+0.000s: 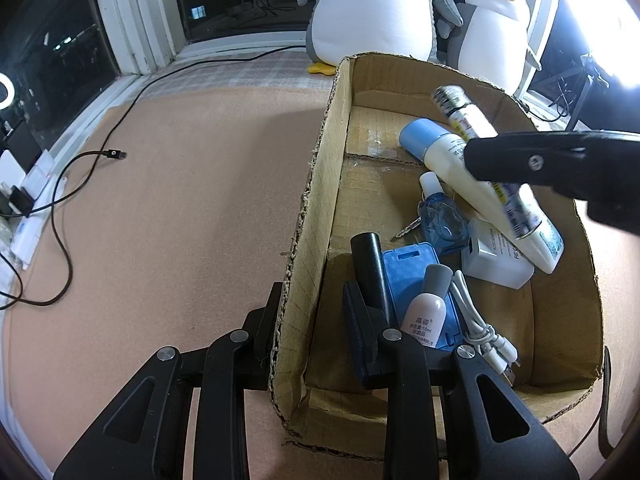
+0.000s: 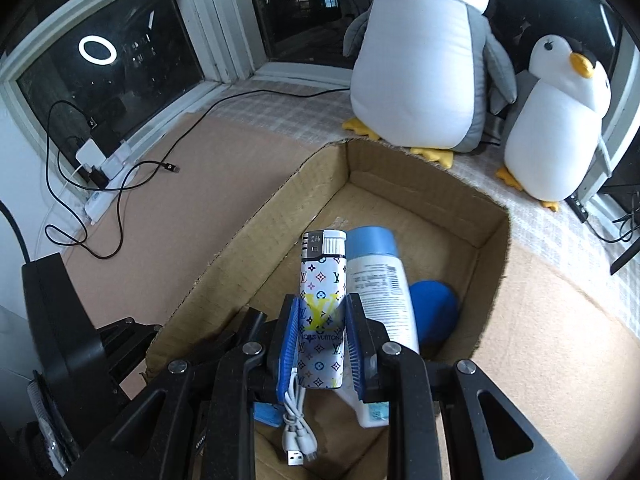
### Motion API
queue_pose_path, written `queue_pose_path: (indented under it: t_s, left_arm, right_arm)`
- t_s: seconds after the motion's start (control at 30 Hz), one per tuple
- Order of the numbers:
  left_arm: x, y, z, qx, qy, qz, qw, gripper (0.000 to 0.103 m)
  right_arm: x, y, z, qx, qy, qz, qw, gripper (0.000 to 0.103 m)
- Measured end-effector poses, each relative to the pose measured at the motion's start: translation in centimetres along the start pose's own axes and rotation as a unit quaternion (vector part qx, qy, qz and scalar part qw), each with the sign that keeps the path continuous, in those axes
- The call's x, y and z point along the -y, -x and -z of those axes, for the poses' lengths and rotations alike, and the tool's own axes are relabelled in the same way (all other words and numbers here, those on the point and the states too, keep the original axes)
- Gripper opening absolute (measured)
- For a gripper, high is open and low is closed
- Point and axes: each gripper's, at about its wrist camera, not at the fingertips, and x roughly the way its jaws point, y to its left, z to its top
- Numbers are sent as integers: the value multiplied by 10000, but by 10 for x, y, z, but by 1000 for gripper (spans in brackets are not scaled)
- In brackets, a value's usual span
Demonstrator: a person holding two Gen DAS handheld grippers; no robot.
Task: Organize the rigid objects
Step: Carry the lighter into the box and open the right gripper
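Note:
A cardboard box (image 1: 316, 208) sits on the brown mat and holds several items: a white tube with a blue cap (image 1: 444, 152), a blue phone case (image 1: 412, 276), a small pink bottle (image 1: 424, 308), a black cylinder (image 1: 372, 272), a white cable (image 1: 480, 328). My right gripper (image 2: 322, 324) is shut on a white patterned lighter (image 2: 322, 300) and holds it above the box; the lighter also shows in the left wrist view (image 1: 480, 148). My left gripper (image 1: 312, 320) straddles the box's left wall, jaws apart around it. The box also shows in the right wrist view (image 2: 256, 232).
Two plush penguins (image 2: 420, 60) (image 2: 556, 128) stand behind the box. A black cable (image 1: 92, 160) and a power strip (image 2: 100, 196) lie at the left by the window. Bare mat spreads left of the box.

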Motion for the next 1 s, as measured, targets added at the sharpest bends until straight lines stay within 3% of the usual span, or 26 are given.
queue_pose_path:
  t_s: [0.33, 0.53, 1.0]
  left_arm:
    - [0, 0, 1, 0, 9, 3, 10000, 27]
    - [-1, 0, 1, 2, 10, -11, 10000, 28]
    - [-3, 1, 0, -39, 26, -61, 10000, 32]
  right_arm:
    - [-1, -13, 3, -171, 36, -66, 9998, 21]
    - [-1, -11, 3, -158, 77, -30, 9998, 33]
    - [13, 3, 9, -103, -65, -20, 9999, 39]
